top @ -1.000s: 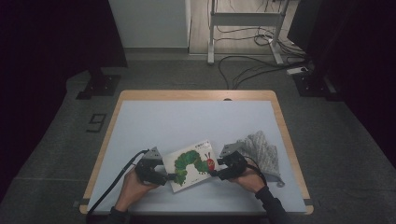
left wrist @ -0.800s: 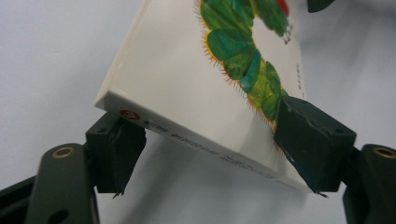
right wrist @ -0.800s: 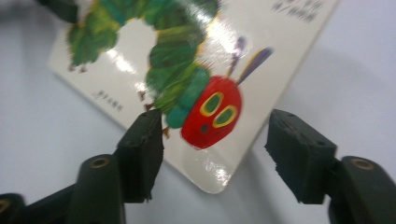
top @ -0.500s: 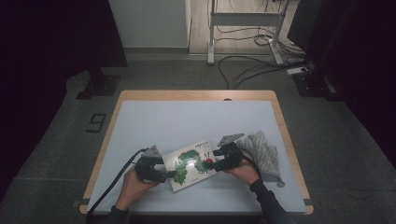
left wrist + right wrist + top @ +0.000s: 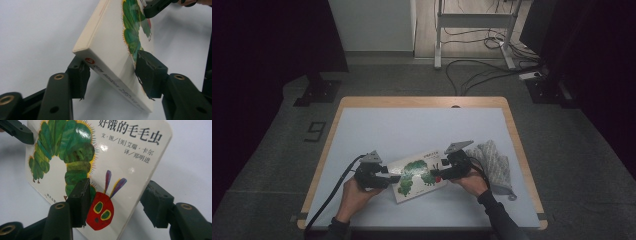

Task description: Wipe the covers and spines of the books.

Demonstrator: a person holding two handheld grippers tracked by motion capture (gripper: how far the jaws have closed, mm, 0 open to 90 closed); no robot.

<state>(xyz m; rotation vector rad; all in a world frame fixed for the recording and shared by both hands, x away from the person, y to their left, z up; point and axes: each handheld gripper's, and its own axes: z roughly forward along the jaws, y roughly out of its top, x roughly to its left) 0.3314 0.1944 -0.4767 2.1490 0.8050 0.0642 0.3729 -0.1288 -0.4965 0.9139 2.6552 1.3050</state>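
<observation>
A board book (image 5: 419,176) with a green caterpillar on its cover is held between my two grippers near the table's front edge. My left gripper (image 5: 389,179) grips its spine end. In the left gripper view the book (image 5: 110,42) sits tilted between the jaws of my left gripper (image 5: 112,65), one pad on the cover and one behind. My right gripper (image 5: 437,175) takes the opposite end. In the right gripper view my right gripper (image 5: 118,187) clamps the book (image 5: 120,157) by the red caterpillar head. Both pairs of jaws have just been closing, with the book between them.
The pale blue table top (image 5: 412,130) has a wooden rim. A grey quilted cloth (image 5: 494,162) lies just right of the right hand. Cables and a metal stand are on the floor beyond the table.
Both pairs of jaws have closed onto the ends of the book. The hands have barely shifted.
</observation>
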